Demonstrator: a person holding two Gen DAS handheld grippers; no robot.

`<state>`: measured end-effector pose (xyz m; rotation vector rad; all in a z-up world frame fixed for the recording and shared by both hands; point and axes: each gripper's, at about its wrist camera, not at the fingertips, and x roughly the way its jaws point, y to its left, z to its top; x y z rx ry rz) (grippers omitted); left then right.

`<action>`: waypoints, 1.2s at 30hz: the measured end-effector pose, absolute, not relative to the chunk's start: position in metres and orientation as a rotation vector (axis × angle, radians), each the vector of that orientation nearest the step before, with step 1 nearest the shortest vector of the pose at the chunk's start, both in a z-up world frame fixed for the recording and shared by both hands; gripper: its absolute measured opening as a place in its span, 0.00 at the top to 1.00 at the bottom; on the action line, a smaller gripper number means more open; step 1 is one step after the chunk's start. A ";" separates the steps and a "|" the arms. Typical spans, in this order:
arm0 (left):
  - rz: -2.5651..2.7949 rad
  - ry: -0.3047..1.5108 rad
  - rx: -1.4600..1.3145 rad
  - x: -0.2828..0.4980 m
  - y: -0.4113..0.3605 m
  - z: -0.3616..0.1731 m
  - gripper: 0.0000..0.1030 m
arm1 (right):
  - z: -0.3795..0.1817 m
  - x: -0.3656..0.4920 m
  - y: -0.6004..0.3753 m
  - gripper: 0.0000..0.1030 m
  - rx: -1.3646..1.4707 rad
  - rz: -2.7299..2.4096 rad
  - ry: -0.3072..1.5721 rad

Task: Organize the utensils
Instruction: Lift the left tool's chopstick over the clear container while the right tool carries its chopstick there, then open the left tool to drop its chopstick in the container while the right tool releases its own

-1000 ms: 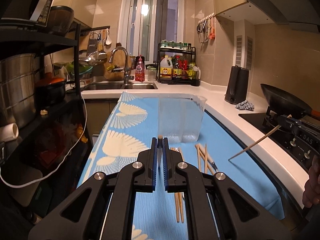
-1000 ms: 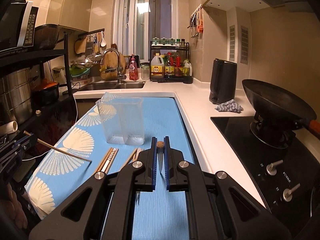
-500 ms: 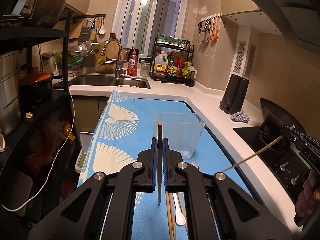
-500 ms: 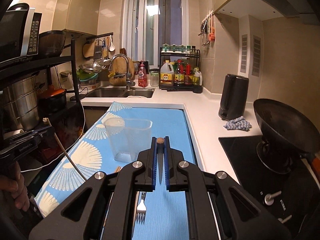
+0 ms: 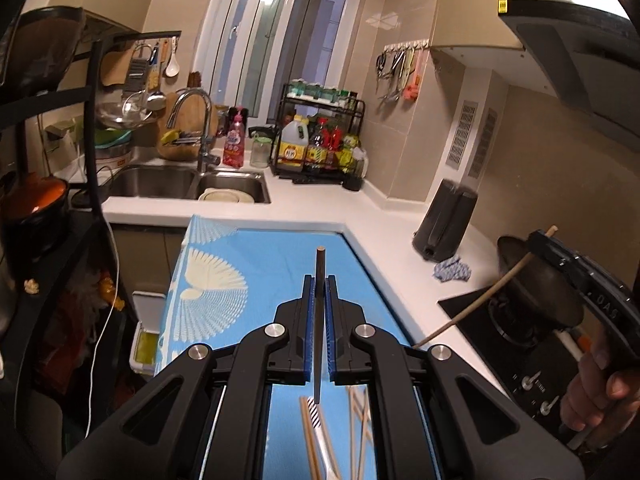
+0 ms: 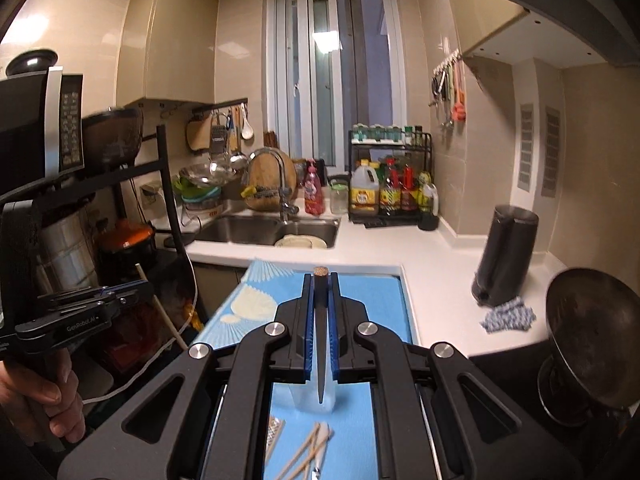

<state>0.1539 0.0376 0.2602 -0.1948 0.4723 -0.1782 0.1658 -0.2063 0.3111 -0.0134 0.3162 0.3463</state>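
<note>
Above the blue mat (image 5: 256,264), both grippers (image 5: 319,280) (image 6: 320,278) clamp single chopsticks (image 5: 319,320) (image 6: 321,344).

1. A chopstick (image 5: 319,312), thin and dark, is standing nearly upright between blue pads, its blunt round end pointing up and its tapered tip hanging above the blue patterned cloth (image 5: 256,264).
2. A second chopstick (image 6: 320,344), dark with a speckled tan butt end, is sitting upright in the same way, its sharp tip pointing down over a clear plastic container (image 6: 316,396) that is standing on the cloth.
3. Loose wooden chopsticks (image 6: 306,454) are lying crossed on the cloth just beside the container.
4. A piece of metal cutlery (image 6: 316,470) is lying among them; its type is hard to tell.
</note>
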 end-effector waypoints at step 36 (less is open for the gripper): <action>-0.069 0.520 -0.093 0.259 0.039 0.211 0.38 | 0.216 0.289 -0.178 0.62 -0.037 0.313 0.612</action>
